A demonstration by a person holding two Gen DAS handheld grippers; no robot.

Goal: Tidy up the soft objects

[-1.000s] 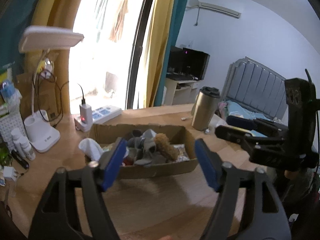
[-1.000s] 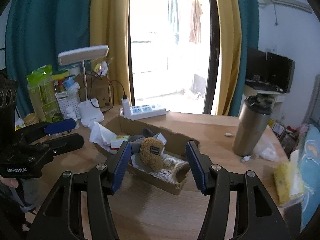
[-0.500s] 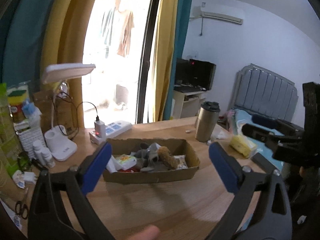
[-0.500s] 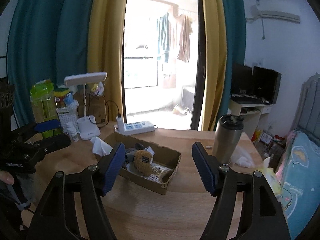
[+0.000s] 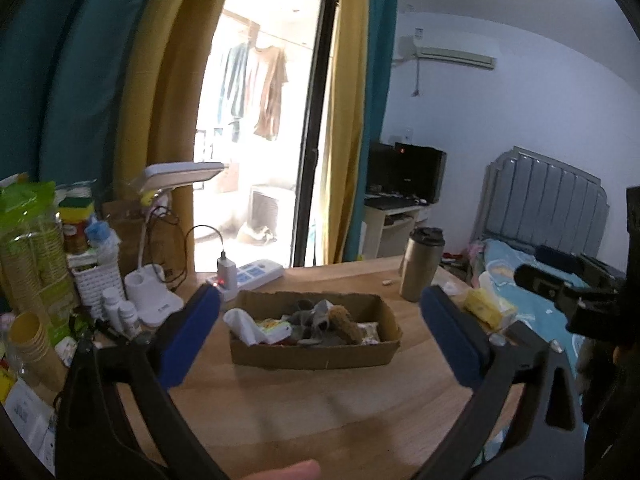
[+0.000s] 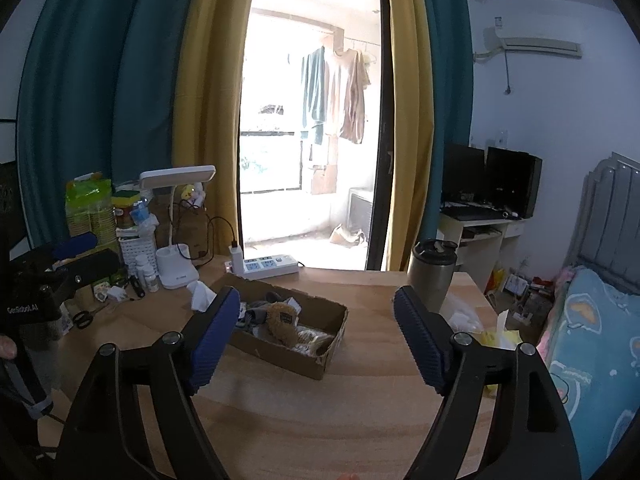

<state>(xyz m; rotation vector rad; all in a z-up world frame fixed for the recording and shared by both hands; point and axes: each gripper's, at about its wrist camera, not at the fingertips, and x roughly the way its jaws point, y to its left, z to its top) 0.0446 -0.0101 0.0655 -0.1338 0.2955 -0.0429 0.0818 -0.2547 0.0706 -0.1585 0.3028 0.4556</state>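
Observation:
A shallow cardboard box (image 5: 316, 356) (image 6: 280, 354) lies on the wooden table. It holds a brown plush toy (image 5: 346, 320) (image 6: 282, 320), grey soft pieces (image 5: 306, 312) (image 6: 258, 314), a white tissue (image 5: 242, 322) (image 6: 202, 294) and packets. My left gripper (image 5: 320, 294) hovers in front of the box, well back from it. Its jaws are still opening, with nothing between the blue pads. My right gripper (image 6: 316, 294) also hangs short of the box, jaws opening and empty.
A steel tumbler (image 5: 420, 268) (image 6: 432, 276) stands right of the box, with a yellow packet (image 5: 486, 306) near it. Behind the box are a power strip (image 6: 268, 266) and a white desk lamp (image 5: 156, 296). Bottles, cups and scissors (image 6: 82, 318) crowd the left. A bed (image 6: 592, 340) lies right.
Both grippers have drawn back from the box and risen, so the box looks smaller and farther. Both pairs of jaws have spread wider. The box's contents have not moved.

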